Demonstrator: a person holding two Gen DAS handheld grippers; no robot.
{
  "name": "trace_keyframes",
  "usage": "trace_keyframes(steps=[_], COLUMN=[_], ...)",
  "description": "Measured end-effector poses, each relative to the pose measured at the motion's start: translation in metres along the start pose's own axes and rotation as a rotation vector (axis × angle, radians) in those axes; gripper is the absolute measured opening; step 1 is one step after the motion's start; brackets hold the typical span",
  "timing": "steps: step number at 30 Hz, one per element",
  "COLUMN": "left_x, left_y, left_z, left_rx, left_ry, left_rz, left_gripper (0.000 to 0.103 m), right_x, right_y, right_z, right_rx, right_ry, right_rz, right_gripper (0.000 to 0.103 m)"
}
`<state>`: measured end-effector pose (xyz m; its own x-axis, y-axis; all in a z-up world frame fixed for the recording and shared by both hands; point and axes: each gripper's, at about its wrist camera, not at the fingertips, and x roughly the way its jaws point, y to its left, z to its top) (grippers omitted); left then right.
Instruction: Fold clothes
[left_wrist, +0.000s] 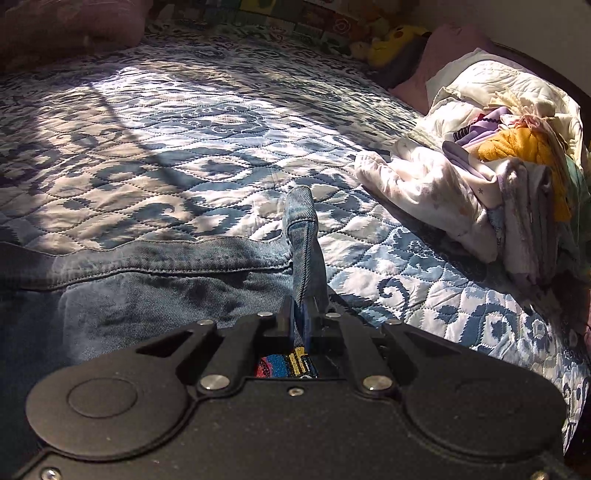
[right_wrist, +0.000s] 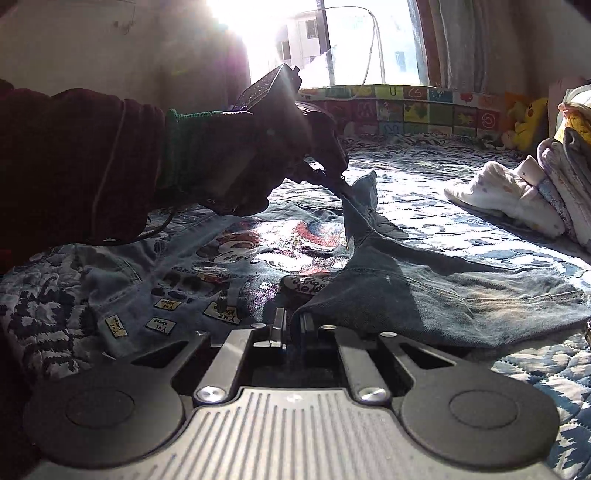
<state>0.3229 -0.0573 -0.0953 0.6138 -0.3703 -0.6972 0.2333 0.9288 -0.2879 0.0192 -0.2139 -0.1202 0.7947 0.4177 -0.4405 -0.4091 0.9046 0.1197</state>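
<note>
Denim jacket pinched tight by my left gripper and right gripper; folding barely begun, clothes pile waiting.

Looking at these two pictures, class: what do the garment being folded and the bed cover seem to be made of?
The jacket looks like washed blue denim: twill weave, faded patches, doubled seam stitching, with a glossy printed cartoon. The bed cover seems a quilted, slightly shiny woven fabric, judging by stitched diamond lines and sheen in sunlight; the fibre cannot be told.

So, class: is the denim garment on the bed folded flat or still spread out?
Mid-fold: the denim garment lies mostly spread, one side lifted over by the left gripper and right gripper.
</note>
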Motion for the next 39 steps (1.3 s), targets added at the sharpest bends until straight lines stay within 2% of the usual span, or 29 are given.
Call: trace_keyframes(steps=[9, 12, 15, 17, 21, 25, 27, 28, 29, 30, 32, 33, 35, 36, 39], left_x=[0.000, 0.006, 0.017, 0.012, -0.009, -0.003, 0.014, 0.028, 0.042, 0.064, 0.061, 0.058, 0.037, 0.027, -0.002], left_y=[0.030, 0.037, 0.046, 0.048, 0.029, 0.005, 0.000, 0.002, 0.006, 0.016, 0.016, 0.015, -0.005, -0.017, -0.063], left_z=[-0.012, -0.017, -0.024, -0.024, -0.012, 0.005, 0.011, 0.012, 0.013, 0.012, 0.014, 0.015, 0.013, 0.011, -0.004], left_rx=[-0.057, -0.078, -0.119, -0.137, -0.012, 0.113, 0.157, 0.158, 0.157, 0.137, 0.124, 0.124, 0.198, 0.221, 0.326], left_ry=[-0.004, 0.016, 0.059, 0.033, -0.090, -0.127, -0.108, -0.068, -0.018, 0.082, 0.073, 0.064, 0.007, 0.005, 0.019], left_rz=[0.013, 0.029, 0.059, 0.054, 0.100, 0.081, 0.078, 0.104, 0.135, 0.192, 0.192, 0.190, 0.159, 0.119, -0.072], left_gripper=[0.004, 0.004, 0.009, 0.011, 0.011, 0.011, 0.011, 0.012, 0.014, 0.015, 0.014, 0.014, 0.021, 0.023, 0.034], right_x=[0.016, 0.026, 0.032, 0.030, 0.028, 0.027, 0.026, 0.026, 0.025, 0.026, 0.027, 0.028, 0.028, 0.028, 0.024], right_y=[0.019, 0.021, 0.019, 0.019, 0.022, 0.024, 0.022, 0.022, 0.023, 0.023, 0.023, 0.023, 0.024, 0.024, 0.025], right_z=[0.001, -0.001, -0.004, -0.005, -0.008, -0.010, -0.010, -0.011, -0.012, -0.013, -0.013, -0.013, -0.013, -0.014, -0.014], right_rx=[-0.085, -0.102, -0.097, -0.104, -0.115, -0.129, -0.129, -0.130, -0.134, -0.142, -0.148, -0.149, -0.151, -0.151, -0.147], right_ry=[0.063, 0.116, 0.146, 0.142, 0.133, 0.128, 0.128, 0.127, 0.126, 0.125, 0.125, 0.125, 0.121, 0.118, 0.106], right_rz=[0.047, 0.052, 0.060, 0.062, 0.066, 0.066, 0.069, 0.069, 0.068, 0.066, 0.063, 0.063, 0.061, 0.059, 0.056], right_gripper=[0.009, 0.009, 0.009, 0.009, 0.012, 0.013, 0.014, 0.014, 0.014, 0.014, 0.014, 0.014, 0.014, 0.014, 0.014])
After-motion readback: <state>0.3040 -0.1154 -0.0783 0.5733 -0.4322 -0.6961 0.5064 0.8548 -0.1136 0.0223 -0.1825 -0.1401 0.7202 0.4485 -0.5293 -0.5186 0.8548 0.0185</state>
